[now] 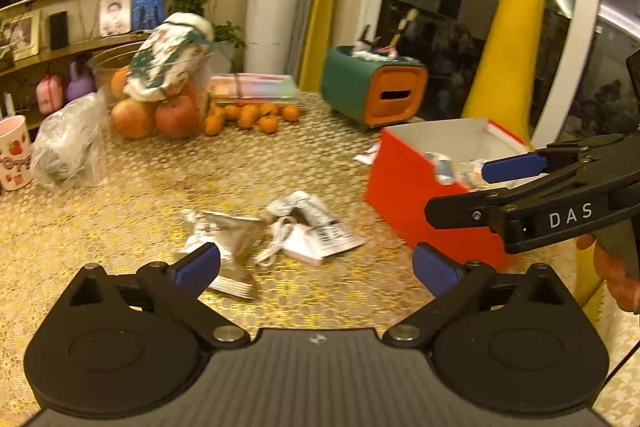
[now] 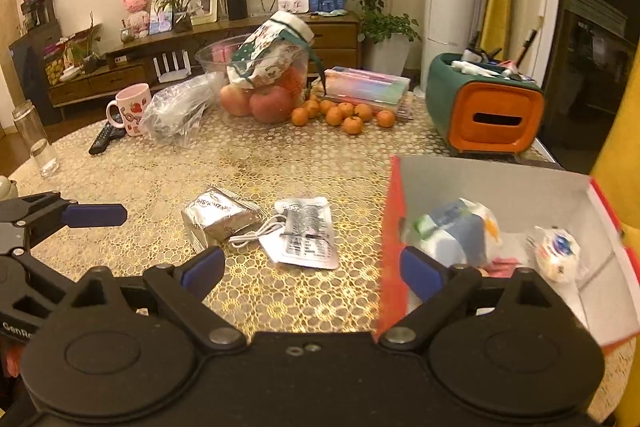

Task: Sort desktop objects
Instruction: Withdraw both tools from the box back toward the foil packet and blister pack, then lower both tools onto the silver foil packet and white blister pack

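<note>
Gold tabletop (image 2: 280, 163) holds a foil packet (image 2: 218, 217) at picture middle, left of the red box (image 2: 390, 239). Both your left claw (image 1: 316, 265) and right claw (image 2: 312, 267) are spread, holding nothing. Come down slowly over the packet and pinch its middle.

Two black handheld grippers with blue pads

The left gripper (image 1: 316, 265) shows silver pivot screws; the right gripper (image 2: 312, 267) carries white "DAS" letters.
</note>
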A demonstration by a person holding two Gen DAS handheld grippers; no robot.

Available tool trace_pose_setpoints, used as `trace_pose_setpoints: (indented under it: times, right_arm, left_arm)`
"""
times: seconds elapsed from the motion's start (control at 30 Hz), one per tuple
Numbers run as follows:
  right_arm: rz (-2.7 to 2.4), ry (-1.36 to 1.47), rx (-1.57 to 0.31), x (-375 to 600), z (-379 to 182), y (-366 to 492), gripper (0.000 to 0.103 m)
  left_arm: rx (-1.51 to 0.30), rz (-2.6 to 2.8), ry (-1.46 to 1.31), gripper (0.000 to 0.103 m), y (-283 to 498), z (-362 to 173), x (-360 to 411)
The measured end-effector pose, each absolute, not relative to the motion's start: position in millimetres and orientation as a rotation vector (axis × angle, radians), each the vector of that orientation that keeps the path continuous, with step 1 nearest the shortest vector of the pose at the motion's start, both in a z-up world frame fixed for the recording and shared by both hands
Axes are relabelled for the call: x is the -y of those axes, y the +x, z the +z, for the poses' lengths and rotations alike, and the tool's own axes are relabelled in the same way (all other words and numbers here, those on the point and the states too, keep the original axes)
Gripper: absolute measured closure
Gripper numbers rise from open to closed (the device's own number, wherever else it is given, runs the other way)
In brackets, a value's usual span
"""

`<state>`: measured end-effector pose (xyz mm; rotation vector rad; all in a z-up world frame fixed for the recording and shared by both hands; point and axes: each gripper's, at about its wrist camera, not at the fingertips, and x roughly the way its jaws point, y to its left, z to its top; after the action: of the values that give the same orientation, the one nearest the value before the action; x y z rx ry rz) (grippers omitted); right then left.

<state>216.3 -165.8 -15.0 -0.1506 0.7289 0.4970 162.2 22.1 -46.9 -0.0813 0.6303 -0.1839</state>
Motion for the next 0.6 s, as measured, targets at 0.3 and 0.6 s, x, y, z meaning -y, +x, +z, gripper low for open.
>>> trace_pose_setpoints:
  times: [0.3,0.6]
  right_arm:
    - [0.471,-0.168,-0.78,135.7,-45.1,253.4,0.009]
    - [0.445,-0.161,-0.834,116.8,-70.8,284.4,0.009]
  left_arm:
    - [-0.641,-0.166,-0.078,0.0,184.9,-70.8,-46.2]
    - [-0.653,-0.148,-0.062,0.0,210.8,-84.5,-60.1]
